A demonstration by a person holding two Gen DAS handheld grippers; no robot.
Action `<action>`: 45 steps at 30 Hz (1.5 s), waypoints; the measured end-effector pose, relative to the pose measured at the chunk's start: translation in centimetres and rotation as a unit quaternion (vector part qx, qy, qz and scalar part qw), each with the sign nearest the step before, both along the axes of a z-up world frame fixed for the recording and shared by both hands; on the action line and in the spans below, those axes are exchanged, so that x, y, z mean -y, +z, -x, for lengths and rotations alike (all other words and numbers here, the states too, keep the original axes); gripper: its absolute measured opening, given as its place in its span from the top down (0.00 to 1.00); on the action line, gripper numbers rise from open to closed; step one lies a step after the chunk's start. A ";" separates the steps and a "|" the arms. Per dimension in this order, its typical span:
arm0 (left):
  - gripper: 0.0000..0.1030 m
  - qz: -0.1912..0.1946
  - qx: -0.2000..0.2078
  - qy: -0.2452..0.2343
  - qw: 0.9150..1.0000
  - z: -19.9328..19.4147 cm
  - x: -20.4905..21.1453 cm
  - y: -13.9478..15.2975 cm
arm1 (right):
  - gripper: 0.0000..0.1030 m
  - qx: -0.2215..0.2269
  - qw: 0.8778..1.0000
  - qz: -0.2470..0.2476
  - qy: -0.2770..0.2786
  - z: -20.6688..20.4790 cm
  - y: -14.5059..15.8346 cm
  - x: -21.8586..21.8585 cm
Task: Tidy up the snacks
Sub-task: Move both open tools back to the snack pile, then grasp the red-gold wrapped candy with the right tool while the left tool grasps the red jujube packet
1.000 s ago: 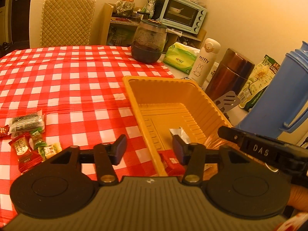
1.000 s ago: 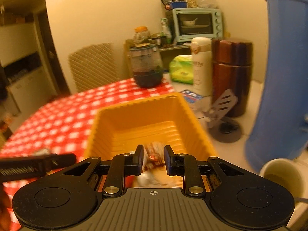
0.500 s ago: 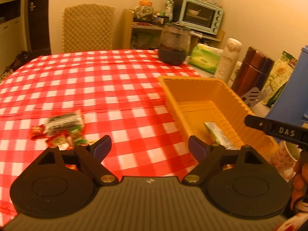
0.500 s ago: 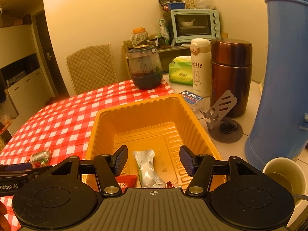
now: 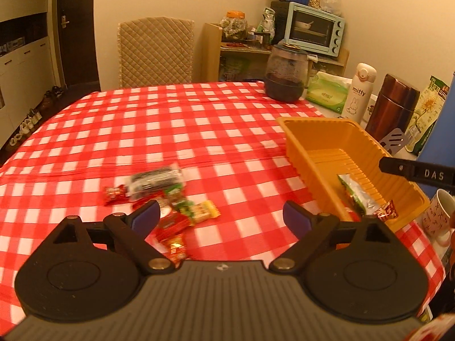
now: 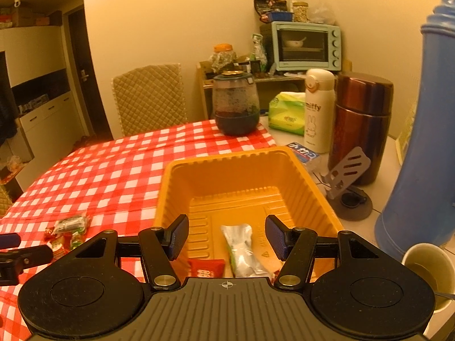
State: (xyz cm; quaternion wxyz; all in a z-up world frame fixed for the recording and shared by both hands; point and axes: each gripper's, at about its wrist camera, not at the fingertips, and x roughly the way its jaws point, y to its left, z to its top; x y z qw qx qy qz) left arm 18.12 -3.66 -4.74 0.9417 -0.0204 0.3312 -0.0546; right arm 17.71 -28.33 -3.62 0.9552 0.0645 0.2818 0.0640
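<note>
Left wrist view. The left claw (image 5: 220,217) is hanging over the red-checked desk (image 5: 119,130) with its jaws standing wide and nothing between them; they have just been opening. The loose snack pile (image 5: 167,207) is lying just ahead of the claw and toward its left finger, so this claw is judged the nearer one for the coming pick. In the pile, a dark clear-wrapped packet (image 5: 155,180) is lying farthest out with its long axis running roughly across the view, a small red candy (image 5: 115,193) is sitting beside it, and a yellow-wrapped bar (image 5: 204,211) is pointing toward the right. The wrappers are blurred, so print is unreadable. The orange tray (image 5: 318,130) is standing off to the right on the desk's edge, with a green-and-silver sachet (image 5: 357,196) and a red candy (image 5: 386,216) inside.

Right wrist view. The right claw (image 6: 226,240) is hovering over the near end of the tray (image 6: 227,170), jaws about half apart and gripping nothing; they have just been opening. The sachet (image 6: 241,250) is lying on the tray floor below the gap, long axis running away from the camera, with a red packet (image 6: 206,267) next to it. The snack pile (image 6: 66,231) is sitting well apart to the left, near the left claw's finger (image 6: 25,254).
</note>
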 end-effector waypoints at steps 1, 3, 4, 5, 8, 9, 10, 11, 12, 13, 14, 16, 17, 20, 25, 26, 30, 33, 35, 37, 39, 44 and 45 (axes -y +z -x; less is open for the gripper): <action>0.11 -0.003 0.003 0.001 1.000 0.4 -0.6 0.0 | 0.42 0.003 1.000 0.001 0.003 0.1 0.1 -0.3; 0.11 -0.013 0.010 0.002 1.000 1.1 -1.7 0.1 | 0.42 0.008 1.000 0.003 0.011 0.1 0.3 -0.9; 0.10 -0.018 0.011 0.004 1.000 1.4 -2.3 0.0 | 0.42 0.009 1.000 0.004 0.015 0.1 0.3 -1.2; 0.10 -0.023 0.009 0.008 1.000 1.7 -2.9 0.0 | 0.42 0.011 1.000 0.005 0.020 0.1 0.4 -1.6; 0.10 -0.022 -0.007 0.013 1.000 2.2 -5.0 -0.1 | 0.42 0.020 0.999 0.008 0.036 0.2 0.6 -3.0; 0.10 -0.024 -0.009 0.016 1.000 2.3 -5.5 -0.2 | 0.42 0.022 0.999 0.008 0.043 0.2 0.6 -3.5; 0.10 -0.028 -0.011 0.020 0.999 2.5 -6.1 -0.3 | 0.42 0.024 0.998 0.009 0.049 0.2 0.7 -4.0; 0.10 -0.031 -0.013 0.022 0.999 2.6 -6.6 -0.3 | 0.42 0.025 0.998 0.011 0.056 0.2 0.7 -4.6; 0.10 -0.033 -0.016 0.025 0.999 2.6 -7.1 -0.4 | 0.42 0.026 0.998 0.013 0.062 0.3 0.7 -5.2; 0.10 -0.033 -0.018 0.028 0.999 2.7 -7.6 -0.5 | 0.42 0.027 0.997 0.015 0.069 0.3 0.7 -5.8; 0.10 -0.033 -0.021 0.031 0.999 2.7 -8.1 -0.5 | 0.42 0.028 0.997 0.017 0.076 0.4 0.6 -6.5; 0.10 -0.032 -0.026 0.037 0.998 2.5 -8.8 -0.7 | 0.42 0.027 0.995 0.023 0.092 0.4 0.4 -7.9; 0.10 -0.032 -0.029 0.037 0.998 2.5 -9.0 -0.8 | 0.42 0.025 0.994 0.025 0.100 0.4 0.3 -8.6; 0.10 -0.032 -0.032 0.039 0.998 2.3 -9.8 -1.3 | 0.42 0.015 0.991 0.024 0.129 0.5 -0.4 -10.6; 0.10 -0.046 -0.035 0.035 0.998 1.9 -10.8 -2.4 | 0.42 -0.011 0.985 0.017 0.171 0.6 -2.0 -13.6; 0.10 -0.043 -0.036 0.034 0.998 1.7 -11.1 -2.7 | 0.42 -0.018 0.984 0.015 0.177 0.5 -2.3 -14.1; 0.10 -0.027 -0.042 0.043 0.998 1.1 -12.5 -3.8 | 0.42 -0.042 0.980 0.015 0.195 0.3 -3.9 -16.3; 0.10 -0.013 -0.048 0.058 0.997 0.6 -13.5 -4.6 | 0.42 -0.052 0.978 0.017 0.202 0.0 -4.7 -17.6; 0.10 -0.004 -0.051 0.065 0.997 0.3 -14.3 -5.0 | 0.42 -0.057 0.977 0.018 0.205 -0.3 -5.4 -18.4; 0.10 0.002 -0.050 0.071 0.996 -0.1 -14.8 -5.3 | 0.42 -0.065 0.976 0.017 0.209 -0.7 -6.1 -19.2; 0.10 0.006 -0.046 0.075 0.996 -0.3 -15.3 -5.4 | 0.44 -0.072 0.974 0.018 0.214 -0.9 -6.8 -20.1; 0.10 0.022 -0.048 0.086 0.995 -0.9 -16.3 -5.8 | 0.52 -0.083 0.971 0.019 0.223 -1.5 -8.4 -22.0; 0.10 0.023 -0.049 0.086 0.995 -1.0 -16.3 -5.8 | 0.54 -0.084 0.971 0.021 0.224 -1.6 -8.6 -22.3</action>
